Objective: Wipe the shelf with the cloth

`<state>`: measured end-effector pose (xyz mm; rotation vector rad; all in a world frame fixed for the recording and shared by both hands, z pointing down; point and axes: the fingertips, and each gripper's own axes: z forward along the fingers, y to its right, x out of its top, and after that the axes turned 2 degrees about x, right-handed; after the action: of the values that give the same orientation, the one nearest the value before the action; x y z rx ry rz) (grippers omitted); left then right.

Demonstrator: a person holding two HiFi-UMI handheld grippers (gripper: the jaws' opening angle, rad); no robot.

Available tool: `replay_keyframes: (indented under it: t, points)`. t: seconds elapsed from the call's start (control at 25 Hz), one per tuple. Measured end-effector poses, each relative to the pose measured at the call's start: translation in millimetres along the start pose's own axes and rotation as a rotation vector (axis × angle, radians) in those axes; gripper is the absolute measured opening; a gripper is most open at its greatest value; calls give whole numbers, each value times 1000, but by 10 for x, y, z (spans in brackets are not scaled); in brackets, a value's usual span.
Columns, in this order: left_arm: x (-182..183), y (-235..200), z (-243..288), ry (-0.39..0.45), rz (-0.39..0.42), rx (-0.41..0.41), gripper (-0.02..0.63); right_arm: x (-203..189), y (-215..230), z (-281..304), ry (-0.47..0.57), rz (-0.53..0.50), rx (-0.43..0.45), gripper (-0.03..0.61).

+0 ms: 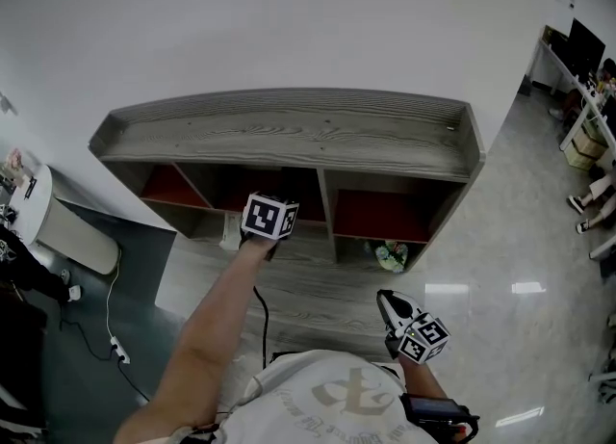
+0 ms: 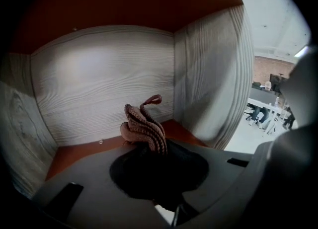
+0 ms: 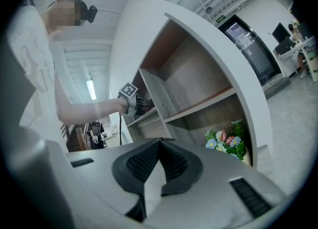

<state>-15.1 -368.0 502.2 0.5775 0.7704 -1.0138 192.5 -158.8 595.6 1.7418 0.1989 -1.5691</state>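
- The left gripper (image 2: 149, 147) is inside the middle box of the shelf (image 1: 289, 134). Its fingers are squeezed tight on the cloth (image 2: 144, 126).
- The cloth is pinkish brown and knitted. It sticks out past the fingers in soft folds, close to the red board (image 2: 69, 156) at the bottom of the box. I cannot tell if it touches.
- The cloth looks light, soft and floppy. It will bend and bunch up when pushed. I think a hold on the bunched middle is best, with lots of loose cloth left out to rub the wood.
- The right gripper (image 3: 157, 143) hangs near the person's body. Its fingers are pressed together and hold nothing.
- Some flowers (image 3: 226, 141) sit in the low right box.
- No words can be read on the cloth or shelf. The gripper cubes show only black and white squares.
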Motion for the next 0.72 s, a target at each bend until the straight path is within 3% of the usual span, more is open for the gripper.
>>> replay_keyframes:
  t: [0.4,0.72]
  points:
    - [87,452,90,-7,30,-119,63,-77,136,-295,4,26,9,5]
    - [51,647,10,17,50,-95,61,-120,158,-454,-16,22,29,5]
